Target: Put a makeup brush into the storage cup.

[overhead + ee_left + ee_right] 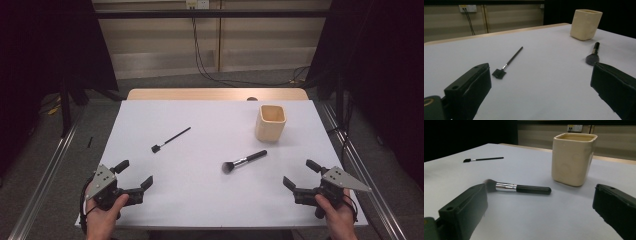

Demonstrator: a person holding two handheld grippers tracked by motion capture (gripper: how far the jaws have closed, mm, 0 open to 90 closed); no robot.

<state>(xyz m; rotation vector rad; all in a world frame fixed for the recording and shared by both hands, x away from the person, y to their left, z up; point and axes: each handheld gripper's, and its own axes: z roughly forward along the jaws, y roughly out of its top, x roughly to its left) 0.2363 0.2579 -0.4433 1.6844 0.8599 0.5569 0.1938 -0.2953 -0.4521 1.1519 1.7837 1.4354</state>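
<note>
White table is carrying a thin brush left of centre, a fat brush lying just before the cup, while left gripper and right gripper are hovering at the near corners, jaws gaping, gripping nothing.

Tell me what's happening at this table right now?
A person holds a gripper in each hand at the near edge of the white table. The left gripper and the right gripper are both open and empty. A thin brush and a fluffy makeup brush lie loose on the table, and a cream cup stands upright beyond them. Nothing is touched yet.
</note>
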